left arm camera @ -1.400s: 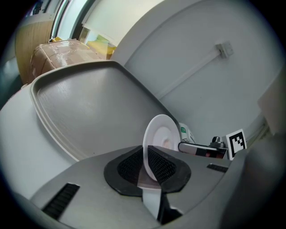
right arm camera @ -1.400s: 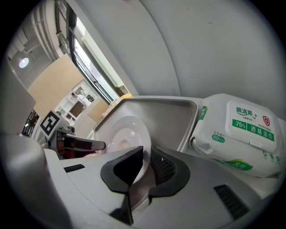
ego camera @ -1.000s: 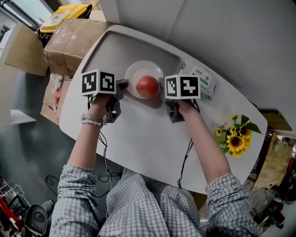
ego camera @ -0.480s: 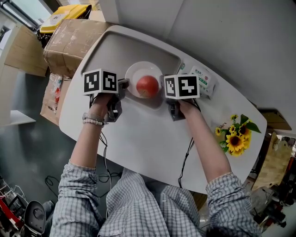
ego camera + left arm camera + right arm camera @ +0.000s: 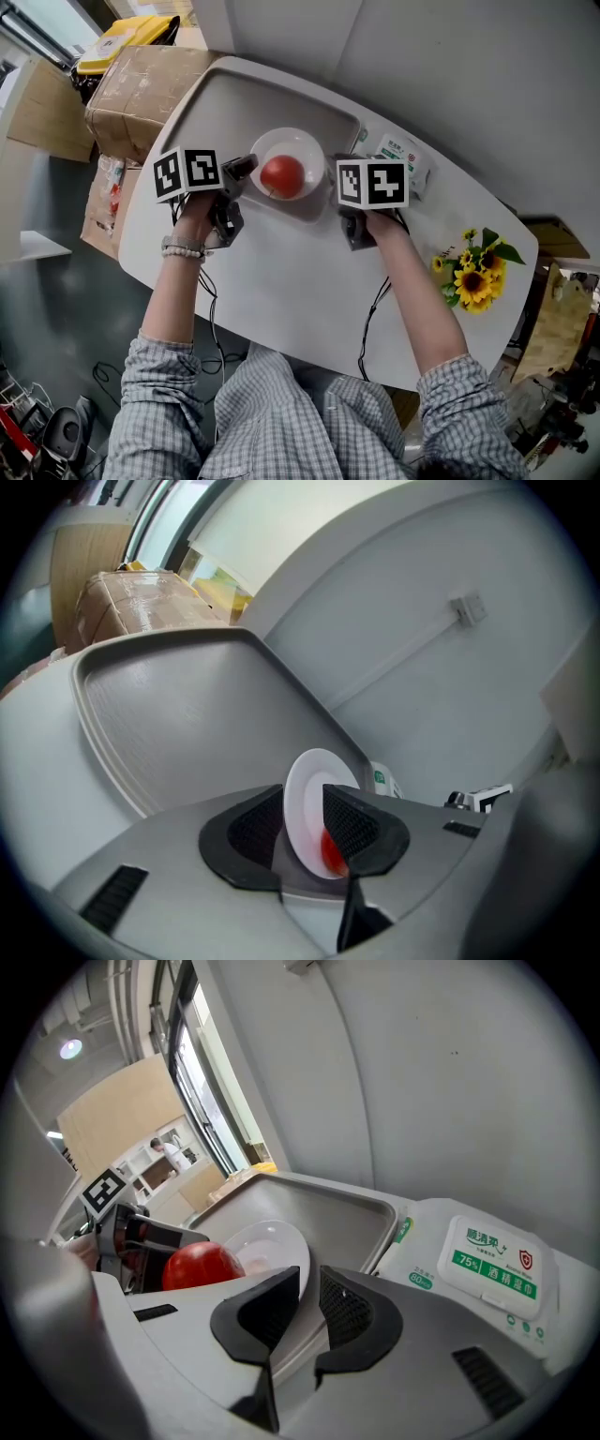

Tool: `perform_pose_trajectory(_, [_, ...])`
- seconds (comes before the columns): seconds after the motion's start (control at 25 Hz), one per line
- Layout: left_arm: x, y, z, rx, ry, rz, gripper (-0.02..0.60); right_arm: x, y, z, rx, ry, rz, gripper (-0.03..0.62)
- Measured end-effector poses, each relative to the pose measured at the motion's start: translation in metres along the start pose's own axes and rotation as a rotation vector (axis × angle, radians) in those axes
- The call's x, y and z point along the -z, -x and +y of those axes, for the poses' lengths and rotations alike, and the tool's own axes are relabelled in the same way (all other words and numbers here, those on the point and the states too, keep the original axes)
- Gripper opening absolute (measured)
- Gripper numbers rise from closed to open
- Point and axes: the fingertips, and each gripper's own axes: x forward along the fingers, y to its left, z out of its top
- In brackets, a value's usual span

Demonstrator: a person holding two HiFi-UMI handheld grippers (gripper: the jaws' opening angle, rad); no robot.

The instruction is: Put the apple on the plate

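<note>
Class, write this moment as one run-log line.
apple: on plate | left tongs: just opened, plate rim between | right tongs: clamping plate rim

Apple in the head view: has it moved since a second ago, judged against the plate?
Yes: the apple has shifted slightly left on the plate, away from the wet-wipes pack.

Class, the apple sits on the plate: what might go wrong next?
The left gripper has just been opening its jaws, the plate rim between them; pulling back carelessly may drag it. The right gripper seems clamped on the opposite rim; lifting may tip the plate and roll the apple off.
</note>
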Motion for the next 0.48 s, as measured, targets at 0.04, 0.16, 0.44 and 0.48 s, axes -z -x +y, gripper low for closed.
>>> perform_pose_trajectory(0.04, [-0.002,0.003,0.001,0.000,0.004,-0.015,0.117,0.000,0.003,-0.001,0.002,-0.008,-0.009,0.051])
perform_pose_trajectory(0.16, [-0.007,0.013,0.003,-0.006,0.007,-0.058,0.115,0.002,0.015,-0.006,0.014,-0.031,-0.048,0.051])
perform_pose_trajectory(0.44, [-0.003,0.034,0.010,-0.029,-0.026,-0.110,0.106,0.016,0.052,-0.004,0.004,-0.092,-0.145,0.051])
perform_pose_trajectory(0.48, [-0.003,0.038,0.008,-0.030,-0.044,-0.123,0.086,0.015,0.060,-0.003,0.006,-0.086,-0.173,0.051])
